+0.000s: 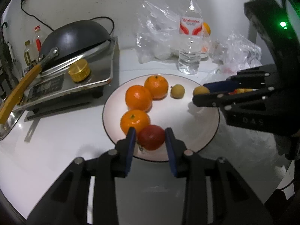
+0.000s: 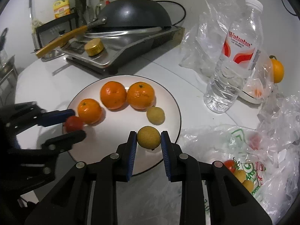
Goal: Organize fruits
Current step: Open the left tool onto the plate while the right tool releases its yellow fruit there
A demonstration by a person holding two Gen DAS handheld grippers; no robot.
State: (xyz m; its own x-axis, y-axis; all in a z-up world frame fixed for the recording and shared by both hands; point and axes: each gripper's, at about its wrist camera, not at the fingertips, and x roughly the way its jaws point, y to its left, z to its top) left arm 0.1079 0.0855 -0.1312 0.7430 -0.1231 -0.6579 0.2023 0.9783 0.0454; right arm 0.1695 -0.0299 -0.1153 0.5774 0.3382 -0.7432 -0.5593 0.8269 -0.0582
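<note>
A white plate (image 1: 187, 121) (image 2: 112, 144) holds three oranges (image 1: 138, 97) (image 2: 113, 97) and a small yellow fruit (image 1: 177, 91) (image 2: 155, 115). A red tomato (image 1: 151, 136) (image 2: 73, 124) lies on the plate's near edge beside the closest orange. My left gripper (image 1: 150, 133) (image 2: 78, 123) straddles the tomato, and a thin gap shows at the left pad. My right gripper (image 2: 148, 136) (image 1: 199, 92) is shut on a second small yellow fruit (image 2: 149, 139) (image 1: 201, 91), held just above the plate's right side.
A water bottle (image 1: 190, 37) (image 2: 234, 65) stands behind the plate among crumpled plastic bags (image 1: 153, 28). A printed bag (image 2: 243, 150) at the right holds more fruit. A stove with an upturned wok (image 1: 75, 37) (image 2: 131, 15) sits at the left. Another orange (image 2: 277, 71) lies behind the bottle.
</note>
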